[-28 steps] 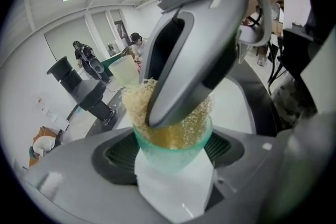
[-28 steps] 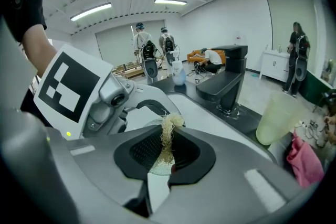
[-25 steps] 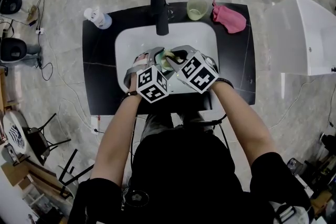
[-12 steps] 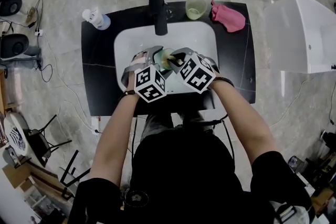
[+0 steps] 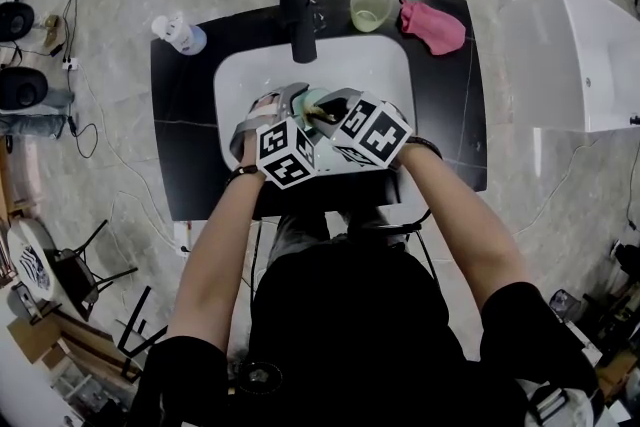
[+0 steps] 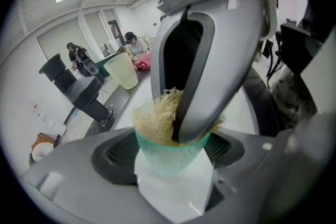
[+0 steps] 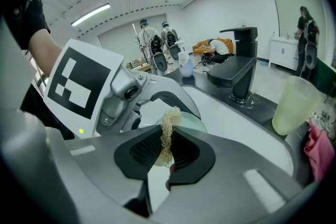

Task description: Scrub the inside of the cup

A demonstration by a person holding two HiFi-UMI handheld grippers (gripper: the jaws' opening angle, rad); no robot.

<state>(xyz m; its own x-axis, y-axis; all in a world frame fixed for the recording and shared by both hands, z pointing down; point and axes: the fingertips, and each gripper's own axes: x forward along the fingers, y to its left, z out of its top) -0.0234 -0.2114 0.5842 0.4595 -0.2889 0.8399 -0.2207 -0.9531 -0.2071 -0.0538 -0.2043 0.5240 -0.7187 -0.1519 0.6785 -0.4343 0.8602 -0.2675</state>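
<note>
Cup is sitting clamped between the left gripper jaws, mid-frame over the white sink. Right gripper is pinching a straw-coloured scrubber, holding it down inside the cup. Black faucet is standing top centre. A pale second cup and pink cloth are sitting upper right on the black counter.

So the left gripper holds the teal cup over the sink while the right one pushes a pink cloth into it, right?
Not a cloth. The right gripper is shut on a tan scrubber, pushed into the cup that the left gripper holds over the sink, as the right gripper view shows. The pink cloth lies on the counter.
</note>
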